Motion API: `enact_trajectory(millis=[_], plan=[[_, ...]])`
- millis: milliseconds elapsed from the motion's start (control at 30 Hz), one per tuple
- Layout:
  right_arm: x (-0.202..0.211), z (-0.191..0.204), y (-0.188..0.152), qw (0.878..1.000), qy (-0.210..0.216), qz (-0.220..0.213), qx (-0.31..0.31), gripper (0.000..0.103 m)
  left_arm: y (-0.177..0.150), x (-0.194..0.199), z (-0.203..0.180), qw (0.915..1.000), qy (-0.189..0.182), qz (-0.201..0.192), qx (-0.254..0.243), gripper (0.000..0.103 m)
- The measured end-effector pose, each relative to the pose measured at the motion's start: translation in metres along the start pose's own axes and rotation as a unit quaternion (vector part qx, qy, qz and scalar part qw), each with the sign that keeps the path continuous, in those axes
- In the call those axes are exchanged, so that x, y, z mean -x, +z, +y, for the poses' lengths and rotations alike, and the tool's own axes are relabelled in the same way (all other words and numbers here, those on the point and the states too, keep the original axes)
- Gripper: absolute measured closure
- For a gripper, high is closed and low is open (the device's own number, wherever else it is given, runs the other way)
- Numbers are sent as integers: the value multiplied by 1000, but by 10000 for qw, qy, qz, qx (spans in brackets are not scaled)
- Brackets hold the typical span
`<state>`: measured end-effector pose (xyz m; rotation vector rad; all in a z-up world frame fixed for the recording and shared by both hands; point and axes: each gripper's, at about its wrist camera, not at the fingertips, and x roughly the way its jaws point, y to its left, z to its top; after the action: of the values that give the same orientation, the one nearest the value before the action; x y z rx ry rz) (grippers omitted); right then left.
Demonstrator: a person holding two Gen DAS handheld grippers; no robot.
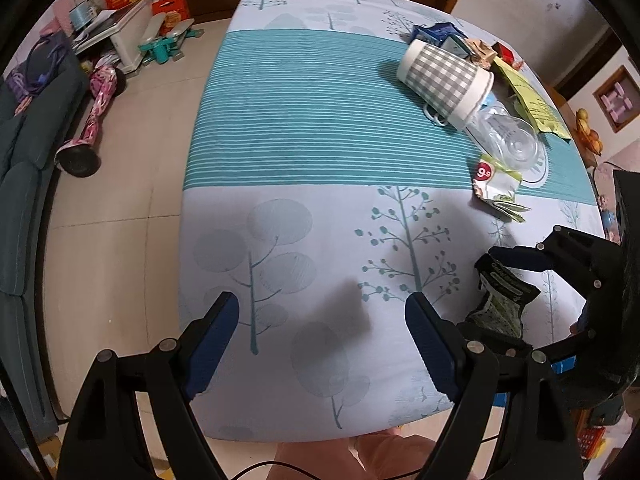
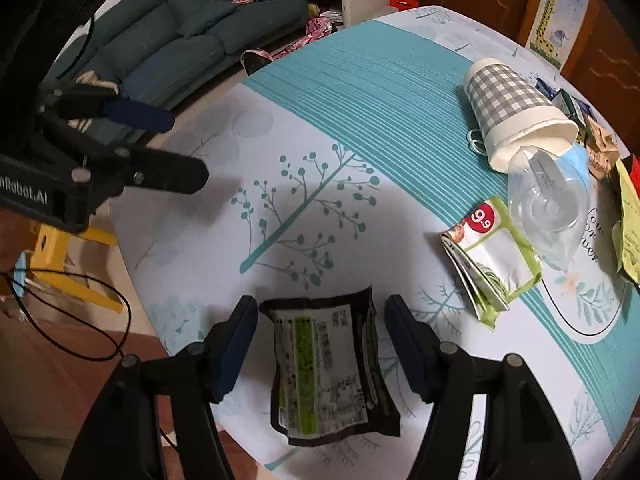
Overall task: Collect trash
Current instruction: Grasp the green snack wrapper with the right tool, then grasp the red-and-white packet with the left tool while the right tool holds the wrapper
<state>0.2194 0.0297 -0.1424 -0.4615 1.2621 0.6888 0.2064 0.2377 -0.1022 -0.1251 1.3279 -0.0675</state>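
A black and green snack wrapper (image 2: 326, 364) lies on the table near its front edge, between the open fingers of my right gripper (image 2: 322, 346); the pads do not touch it. It also shows in the left wrist view (image 1: 502, 300) inside the right gripper (image 1: 496, 292). My left gripper (image 1: 322, 334) is open and empty over the bare cloth at the front left, and shows in the right wrist view (image 2: 184, 148). Further trash lies at the right: a folded green and white packet (image 2: 492, 256), a clear plastic cup (image 2: 550, 204), a checked paper cup (image 2: 516, 116) on its side.
The table (image 1: 304, 120) wears a teal and white tree-print cloth. More wrappers and a yellow-green packet (image 1: 532, 100) lie at its far right. A sofa (image 2: 192, 32), a pink hoverboard (image 1: 92, 120) and a yellow stool (image 2: 76, 276) stand on the floor at the left.
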Motion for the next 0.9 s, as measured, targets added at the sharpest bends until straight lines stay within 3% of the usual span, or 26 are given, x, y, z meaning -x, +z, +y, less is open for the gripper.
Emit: enact_trajectory(millis=[300,333,400,467,533,733,900], plan=[[4,8,-15,9991,-390,15,156,38,5,5,-6,9999,-65,-61,-104,19],[5,10,-18,9988,-447,-30,170,40,6,5,-7,9999,-75,-66,-125,19],[11,9,-25,9986,-498,-158,12,62,7,4,-11,9998,-98,-67,-190,19],[16,8,-33,9978,-584,-246,-215,80,9,3,-17,9995,-137,-61,-282,19],[19,-1,-38,9957,-643,-328,-578,86,13,0,-26,9989,-201,-48,-414,19],[33,-28,-63,9824,-841,-538,-1580,88,24,-5,-66,9923,-333,-125,-1188,19],[43,-54,-82,9618,-846,-749,-2495,89,39,-14,-108,9763,-466,-219,-2102,19]])
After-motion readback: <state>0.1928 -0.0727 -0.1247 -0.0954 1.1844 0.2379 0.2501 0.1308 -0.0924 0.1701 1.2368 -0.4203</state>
